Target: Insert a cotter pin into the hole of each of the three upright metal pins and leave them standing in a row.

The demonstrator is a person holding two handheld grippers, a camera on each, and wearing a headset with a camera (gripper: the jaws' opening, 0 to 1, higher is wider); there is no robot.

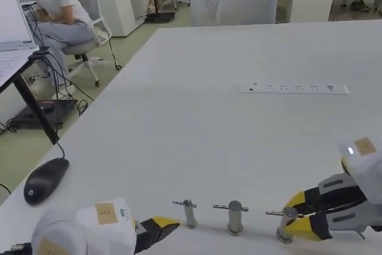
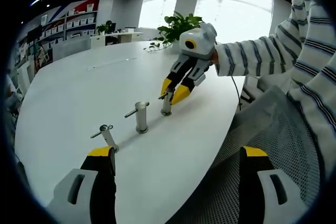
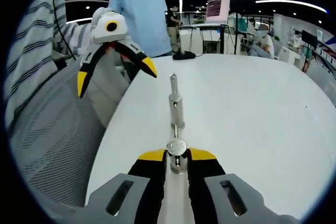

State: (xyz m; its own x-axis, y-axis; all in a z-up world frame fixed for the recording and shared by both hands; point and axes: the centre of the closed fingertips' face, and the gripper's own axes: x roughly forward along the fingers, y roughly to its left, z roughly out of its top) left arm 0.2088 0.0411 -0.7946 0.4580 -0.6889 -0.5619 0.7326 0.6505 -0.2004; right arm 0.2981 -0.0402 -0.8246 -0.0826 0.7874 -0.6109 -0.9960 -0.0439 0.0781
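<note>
Here we are at the wide white table [image 1: 239, 123], and three short silver metal pins stand upright in a row close to its near edge. The left silver pin [image 1: 190, 216], the middle silver pin [image 1: 234, 222] and the right silver pin [image 1: 286, 230] each have a round head. Each carries a thin wire piece poking out sideways just below it: the left cotter pin [image 1: 179, 203], the middle cotter pin [image 1: 221, 207] and the right cotter pin [image 1: 273, 213]. Our white right gripper [image 1: 293, 214], with black jaws and yellow tips, is squeezed in on the right silver pin, one jaw on each side. Our left gripper [image 2: 176, 153] hovers just beside the left silver pin, jaws spread wide, gripping nothing. A black computer mouse [image 1: 45, 180] lies well off to the left.
</note>
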